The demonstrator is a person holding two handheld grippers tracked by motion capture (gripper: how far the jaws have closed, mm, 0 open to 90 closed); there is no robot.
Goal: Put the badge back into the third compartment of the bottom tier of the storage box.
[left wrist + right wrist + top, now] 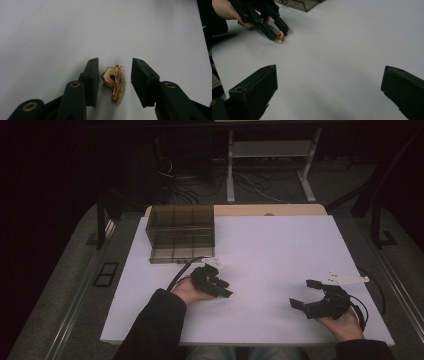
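A small gold-rimmed ornament with a pale faceted stone (117,83) lies on the white table (270,250). My left gripper (113,72) is open around it, one jaw on each side, with a gap at both. From the right gripper view the same ornament (279,37) sits between the left gripper's tips (277,31), low on the table. In the high view the left gripper (227,289) is near the table's front left of centre. My right gripper (304,294) is wide open at the front right, with nothing between its jaws (329,82).
A smoky transparent box with compartments (181,232) stands at the table's back left, just beyond the left hand. A light wooden edge (270,210) runs along the far side. Cables and a metal stand lie on the floor beyond.
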